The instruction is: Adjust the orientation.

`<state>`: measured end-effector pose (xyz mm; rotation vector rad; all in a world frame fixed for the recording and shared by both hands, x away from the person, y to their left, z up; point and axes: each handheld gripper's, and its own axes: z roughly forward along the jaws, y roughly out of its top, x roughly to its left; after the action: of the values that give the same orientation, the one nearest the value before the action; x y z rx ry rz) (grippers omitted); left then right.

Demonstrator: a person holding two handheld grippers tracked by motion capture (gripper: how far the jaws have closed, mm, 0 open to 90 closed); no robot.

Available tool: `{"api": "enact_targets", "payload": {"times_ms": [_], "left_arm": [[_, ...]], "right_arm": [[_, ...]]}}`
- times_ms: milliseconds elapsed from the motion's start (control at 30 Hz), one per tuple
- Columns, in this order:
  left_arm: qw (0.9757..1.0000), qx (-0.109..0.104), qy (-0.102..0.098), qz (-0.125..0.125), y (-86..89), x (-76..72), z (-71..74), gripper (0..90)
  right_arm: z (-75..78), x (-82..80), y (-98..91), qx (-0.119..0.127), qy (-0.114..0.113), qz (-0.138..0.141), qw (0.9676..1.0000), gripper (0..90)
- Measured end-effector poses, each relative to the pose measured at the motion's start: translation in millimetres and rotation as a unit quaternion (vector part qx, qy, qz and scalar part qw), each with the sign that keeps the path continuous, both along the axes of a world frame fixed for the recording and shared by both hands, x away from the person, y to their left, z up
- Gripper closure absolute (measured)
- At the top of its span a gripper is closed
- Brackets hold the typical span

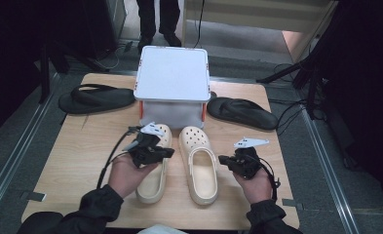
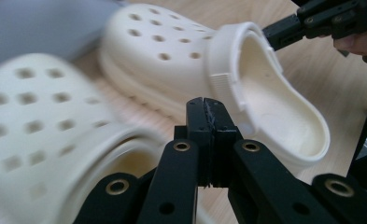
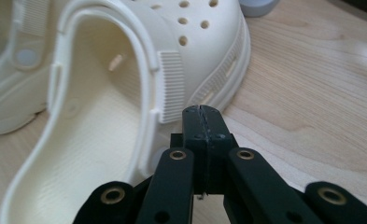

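Two cream clogs (image 1: 199, 163) lie side by side on the wooden worktop (image 1: 82, 146) between both grippers, left (image 2: 203, 109) and right (image 3: 201, 116), whose fingers are pressed together and empty, before a white box (image 1: 172, 78) on grey floor (image 1: 9, 146).

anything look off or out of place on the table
Nothing stands out. The two cream perforated foam clogs lie side by side, toes toward the white lidded plastic box, and the two black flat sandals flank it, undamaged.
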<state>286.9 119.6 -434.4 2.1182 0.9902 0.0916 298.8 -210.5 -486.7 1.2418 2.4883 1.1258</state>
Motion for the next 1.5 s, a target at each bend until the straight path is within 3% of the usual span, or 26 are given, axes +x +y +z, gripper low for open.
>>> {"api": "enact_targets", "payload": {"times_ms": [100, 133, 267, 367, 433, 467, 533, 667, 867, 1000, 1100, 1200, 1300, 1400, 1500], "left_arm": [[0.9996, 0.018, -0.012, 0.018, 27.1, 1.0, 0.4, 90.0], [0.9995, 0.016, -0.015, 0.021, 38.4, 1.9, -1.9, 90.0], [0.9984, 0.029, -0.009, 0.049, 72.6, 7.0, -18.5, 90.0], [0.9969, 0.032, 0.004, 0.072, 90.2, 11.5, -42.2, 90.0], [0.9964, 0.021, 0.029, 0.076, 96.3, 15.0, -56.7, 90.0], [0.9958, 0.022, 0.043, 0.078, 96.4, 16.5, -61.1, 90.0], [0.9966, 0.032, 0.036, 0.067, 92.5, 16.6, -63.4, 90.0], [0.9966, 0.045, 0.045, 0.054, 80.8, 18.0, -71.0, 90.0], [0.9973, 0.043, 0.046, 0.038, 73.5, 12.8, -70.2, 90.0], [0.9977, 0.038, 0.048, 0.028, 68.3, 8.2, -70.9, 90.0], [0.9979, 0.041, 0.037, 0.032, 63.5, 4.4, -70.7, 90.0], [0.9979, 0.034, 0.044, 0.033, 66.0, 5.2, -71.4, 90.0], [0.9986, 0.017, 0.037, 0.035, 70.8, 6.2, -65.9, 90.0], [0.9991, 0.005, 0.023, 0.035, 75.6, 10.3, -55.0, 84.6], [0.9991, -0.017, 0.022, 0.032, 82.5, 18.6, -45.5, 80.2]], "right_arm": [[-3.6, 4.3, 0.5, -0.004, 0.002, -0.005, 1.0000, 90.0], [-4.3, 5.4, 0.8, 0.002, 0.006, -0.006, 1.0000, 90.0], [-7.3, 8.8, 5.8, -0.001, 0.011, -0.003, 0.9999, 90.0], [-10.1, 9.1, 12.7, -0.011, 0.014, 0.002, 0.9998, 90.0], [-11.0, 9.8, 15.6, -0.012, 0.012, 0.003, 0.9998, 90.0], [-11.7, 9.8, 17.4, -0.011, 0.017, 0.000, 0.9998, 90.0], [-12.7, 10.2, 20.0, -0.012, 0.014, 0.001, 0.9998, 90.0], [-14.1, 10.9, 26.2, -0.006, 0.015, -0.002, 0.9999, 90.0], [-17.3, 10.5, 33.9, 0.008, 0.025, -0.007, 0.9996, 90.0], [-17.8, 7.8, 39.4, 0.005, 0.020, -0.010, 0.9997, 90.0], [-19.2, 7.4, 42.9, 0.009, 0.007, -0.017, 0.9998, 90.0], [-20.5, 8.5, 42.7, 0.007, -0.002, -0.021, 0.9997, 90.0], [-18.2, 7.4, 39.8, 0.016, -0.009, -0.025, 0.9995, 90.0], [-7.6, -0.1, 38.4, 0.027, -0.041, -0.032, 0.9983, 88.2], [5.9, -9.3, 35.4, 0.048, -0.054, -0.043, 0.9965, 86.1]]}}
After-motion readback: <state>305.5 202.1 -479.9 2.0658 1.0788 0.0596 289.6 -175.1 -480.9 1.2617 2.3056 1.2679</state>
